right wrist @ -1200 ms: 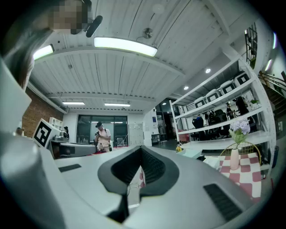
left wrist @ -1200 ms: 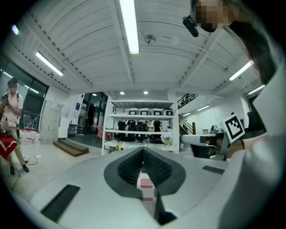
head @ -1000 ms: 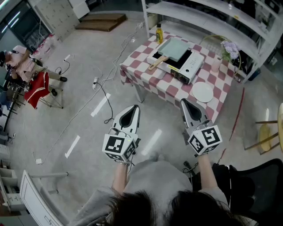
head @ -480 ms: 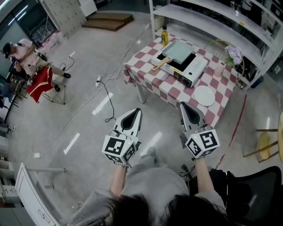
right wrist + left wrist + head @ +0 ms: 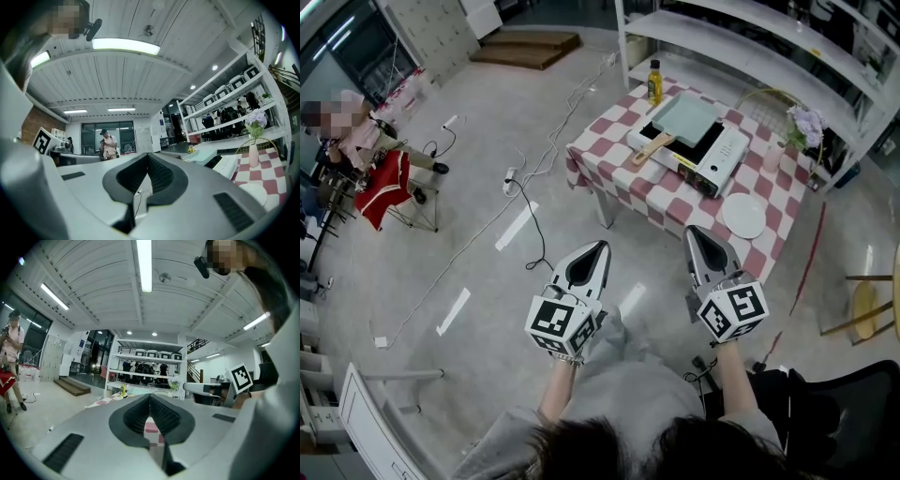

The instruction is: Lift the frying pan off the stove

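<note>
A pale green square frying pan (image 5: 686, 114) with a wooden handle (image 5: 653, 148) sits on a white portable stove (image 5: 717, 157) on the checked table (image 5: 609, 141) at the upper right. Both grippers hang over the floor, well short of the table. My left gripper (image 5: 600, 246) is shut with nothing in it, its tip pointing toward the table's near corner. The right gripper (image 5: 693, 231) is also shut and empty, just short of the table's front edge. The right gripper view shows the pan (image 5: 202, 155) and stove (image 5: 228, 165) far off to the right of the shut jaws (image 5: 147, 157).
A yellow bottle (image 5: 654, 82) stands behind the stove, a white plate (image 5: 743, 215) lies near the table's front right, and a vase of flowers (image 5: 806, 127) stands at the back right. White shelving (image 5: 750, 42) runs behind. Cables (image 5: 520, 192) cross the floor; a person (image 5: 352, 131) sits far left.
Both grippers sit slightly lower in the head view and the table has slid a little to the right in the picture. Both stay shut and empty.
</note>
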`<state>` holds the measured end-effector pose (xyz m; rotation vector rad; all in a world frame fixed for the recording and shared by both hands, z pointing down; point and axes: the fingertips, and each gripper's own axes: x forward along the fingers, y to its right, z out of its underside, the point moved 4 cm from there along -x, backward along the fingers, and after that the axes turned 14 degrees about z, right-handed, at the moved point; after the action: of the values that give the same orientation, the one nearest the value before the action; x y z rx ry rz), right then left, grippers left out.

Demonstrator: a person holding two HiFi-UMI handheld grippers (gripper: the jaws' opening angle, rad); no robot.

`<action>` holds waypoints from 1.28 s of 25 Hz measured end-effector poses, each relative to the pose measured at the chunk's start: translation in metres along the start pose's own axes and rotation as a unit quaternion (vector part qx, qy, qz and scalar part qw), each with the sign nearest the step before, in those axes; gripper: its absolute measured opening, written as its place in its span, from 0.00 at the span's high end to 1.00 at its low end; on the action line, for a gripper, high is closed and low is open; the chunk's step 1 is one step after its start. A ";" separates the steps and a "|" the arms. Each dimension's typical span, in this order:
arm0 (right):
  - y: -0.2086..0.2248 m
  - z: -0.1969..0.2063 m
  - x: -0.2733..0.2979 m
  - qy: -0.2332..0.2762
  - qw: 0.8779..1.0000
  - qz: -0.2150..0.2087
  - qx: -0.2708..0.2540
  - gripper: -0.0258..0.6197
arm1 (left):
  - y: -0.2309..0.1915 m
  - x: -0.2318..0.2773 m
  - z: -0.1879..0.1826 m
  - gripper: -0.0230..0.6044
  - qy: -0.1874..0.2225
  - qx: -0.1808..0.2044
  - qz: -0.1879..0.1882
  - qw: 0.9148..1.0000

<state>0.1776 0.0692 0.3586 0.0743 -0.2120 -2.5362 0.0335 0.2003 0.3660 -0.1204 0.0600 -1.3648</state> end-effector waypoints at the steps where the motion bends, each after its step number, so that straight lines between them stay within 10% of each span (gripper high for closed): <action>1: -0.001 0.001 0.006 -0.001 1.000 0.003 0.001 0.93 | -0.007 0.002 0.000 0.92 -0.001 -0.001 0.004 1.000; 32: -0.005 0.026 0.161 -0.008 0.995 0.095 0.039 0.93 | -0.167 0.080 -0.001 0.92 -0.039 -0.030 0.132 0.990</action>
<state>0.0388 -0.0142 0.3820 0.0618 -0.3091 -2.3388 -0.1129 0.0884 0.3869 -0.2086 0.0499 -1.0936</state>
